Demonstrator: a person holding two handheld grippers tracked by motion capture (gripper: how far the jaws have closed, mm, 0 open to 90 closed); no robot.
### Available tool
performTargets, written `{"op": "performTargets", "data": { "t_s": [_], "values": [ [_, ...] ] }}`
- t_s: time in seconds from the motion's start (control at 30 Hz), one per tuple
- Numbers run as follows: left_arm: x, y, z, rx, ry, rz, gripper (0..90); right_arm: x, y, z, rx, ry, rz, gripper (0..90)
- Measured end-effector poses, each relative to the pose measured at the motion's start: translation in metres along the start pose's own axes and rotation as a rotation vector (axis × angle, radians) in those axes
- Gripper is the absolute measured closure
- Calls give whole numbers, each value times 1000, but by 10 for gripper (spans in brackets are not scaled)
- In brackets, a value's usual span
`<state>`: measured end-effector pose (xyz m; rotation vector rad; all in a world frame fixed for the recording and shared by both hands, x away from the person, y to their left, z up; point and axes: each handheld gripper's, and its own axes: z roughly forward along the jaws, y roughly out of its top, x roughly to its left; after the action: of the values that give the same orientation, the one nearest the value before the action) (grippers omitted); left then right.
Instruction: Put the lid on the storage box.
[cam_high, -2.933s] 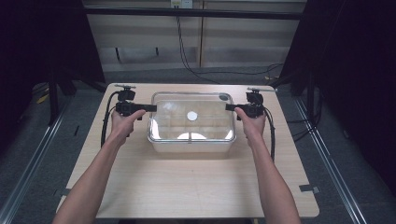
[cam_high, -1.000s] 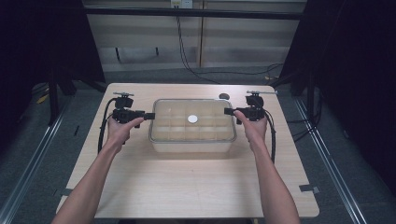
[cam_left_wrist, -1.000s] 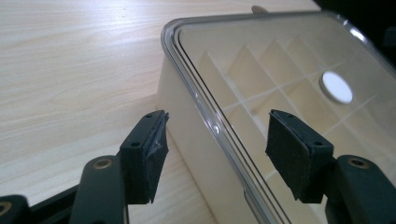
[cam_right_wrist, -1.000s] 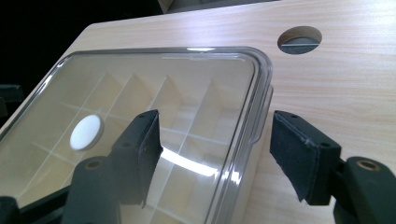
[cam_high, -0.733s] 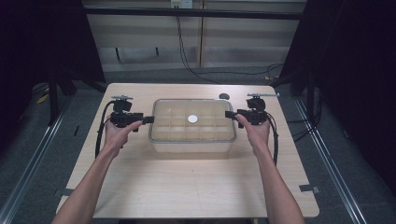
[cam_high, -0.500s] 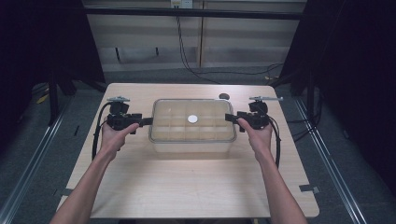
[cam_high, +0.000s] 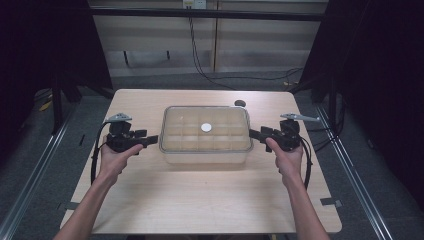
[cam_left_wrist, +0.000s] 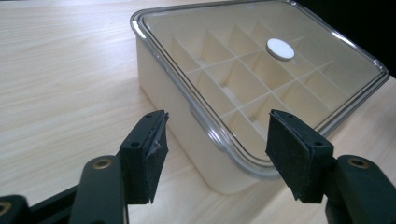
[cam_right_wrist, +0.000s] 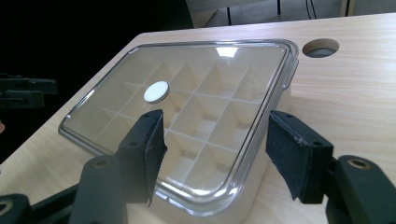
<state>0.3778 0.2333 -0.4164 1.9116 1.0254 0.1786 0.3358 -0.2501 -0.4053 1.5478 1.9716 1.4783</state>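
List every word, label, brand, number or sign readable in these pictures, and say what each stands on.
None: no readable text in any view.
The box's clear lid bears a plain white round disc with no print.
The box, the table and the black pads of the left hand-held gripper carry no lettering.

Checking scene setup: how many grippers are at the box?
2. Left gripper off the lidded box's left end, right gripper off its right end; both open, apart from it.
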Motion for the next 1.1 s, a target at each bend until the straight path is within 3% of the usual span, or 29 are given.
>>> {"op": "performTargets", "data": {
  "t_s": [0.2,0.4,0.43,0.6,0.73,0.83,0.97,1.07,1.1],
  "values": [
    [-6,-10,-15,4,36,32,357,7,-11,-19,-8,6,-17,379],
    [-10,-22,-30,-4,54,20,320,12,-25,-37,-8,-3,-28,376],
    [-11,-28,-34,3,74,33,316,15,-29,-42,6,-4,-32,359],
    [-14,-41,-40,9,68,31,329,18,-40,-52,21,-29,-42,298],
    [-19,-54,-45,41,74,46,328,18,-53,-62,21,-43,-37,286],
    [-27,-72,-49,69,54,66,306,20,-64,-69,21,-46,-29,279],
    [-34,-88,-53,75,37,54,285,19,-78,-74,32,-58,-20,277],
    [-36,-95,-56,77,48,66,284,19,-86,-76,29,-60,-8,276],
    [-36,-103,-59,68,45,39,283,18,-95,-78,33,-59,0,277]
  ]
}}
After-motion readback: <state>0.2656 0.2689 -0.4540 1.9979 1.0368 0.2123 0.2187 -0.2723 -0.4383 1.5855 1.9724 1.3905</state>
